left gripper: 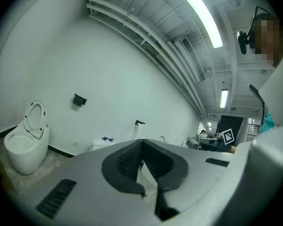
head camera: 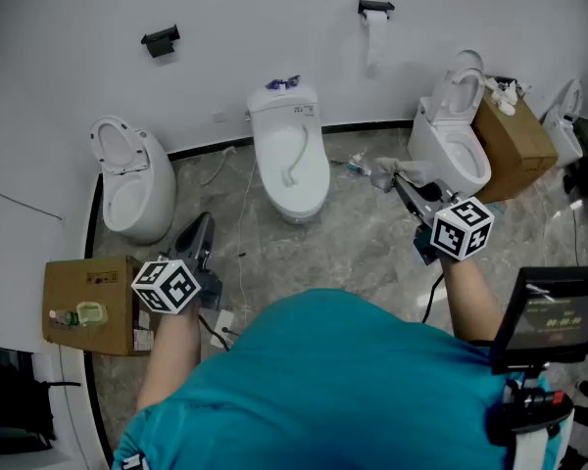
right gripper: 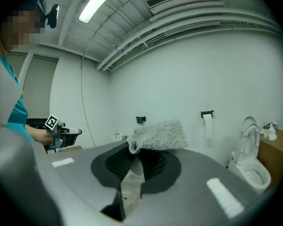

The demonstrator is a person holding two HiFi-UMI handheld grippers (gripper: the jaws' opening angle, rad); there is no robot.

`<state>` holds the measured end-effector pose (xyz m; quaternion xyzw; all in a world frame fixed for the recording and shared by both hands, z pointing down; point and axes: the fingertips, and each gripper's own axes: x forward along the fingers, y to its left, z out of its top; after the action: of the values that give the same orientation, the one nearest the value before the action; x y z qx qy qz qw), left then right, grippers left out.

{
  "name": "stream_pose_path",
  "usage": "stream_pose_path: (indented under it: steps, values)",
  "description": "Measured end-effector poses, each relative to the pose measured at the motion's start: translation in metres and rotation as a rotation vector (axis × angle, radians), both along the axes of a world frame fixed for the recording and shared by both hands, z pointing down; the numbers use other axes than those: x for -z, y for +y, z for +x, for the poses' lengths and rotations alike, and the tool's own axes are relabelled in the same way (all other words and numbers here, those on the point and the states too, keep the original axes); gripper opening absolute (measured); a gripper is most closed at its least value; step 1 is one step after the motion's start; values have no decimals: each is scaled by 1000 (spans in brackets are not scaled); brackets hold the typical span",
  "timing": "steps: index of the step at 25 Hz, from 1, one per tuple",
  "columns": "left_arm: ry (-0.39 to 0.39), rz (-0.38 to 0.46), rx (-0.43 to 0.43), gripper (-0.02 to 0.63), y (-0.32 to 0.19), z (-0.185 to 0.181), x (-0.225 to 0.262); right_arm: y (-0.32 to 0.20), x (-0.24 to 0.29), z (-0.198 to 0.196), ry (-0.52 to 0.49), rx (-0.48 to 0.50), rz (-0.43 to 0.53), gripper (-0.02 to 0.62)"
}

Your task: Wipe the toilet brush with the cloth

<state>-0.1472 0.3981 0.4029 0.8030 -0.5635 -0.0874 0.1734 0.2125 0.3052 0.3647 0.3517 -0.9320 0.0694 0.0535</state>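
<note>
A grey knitted cloth sticks out from the tips of my right gripper, which is shut on it. In the head view the cloth hangs in front of the right toilet, at the tip of the right gripper. My left gripper is held low at the left with its jaws pressed together and nothing between them; the left gripper view shows the left gripper the same way. A white curved thing lies on the middle toilet's lid; I cannot tell whether it is the brush.
A left toilet stands with its seat up. Cardboard boxes sit at the left and behind the right toilet. A paper roll holder and a black holder hang on the wall. A small item lies on the floor.
</note>
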Motion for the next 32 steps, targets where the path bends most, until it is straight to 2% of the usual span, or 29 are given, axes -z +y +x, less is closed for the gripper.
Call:
stream_pose_path:
  steps: [14, 23, 27, 32]
  values:
    - [-21, -11, 2, 5, 2, 3, 3, 1, -1, 0, -8, 1, -1, 31]
    - [-24, -7, -6, 5, -7, 13, -3, -2, 0, 10, -56, -4, -1, 35]
    - [-22, -5, -22, 6, -14, 31, -12, 2, -6, 22, -45, -1, 14, 34]
    - [-28, -18, -60, 6, -26, 76, -11, 1, -7, 57, -42, -2, 8, 34]
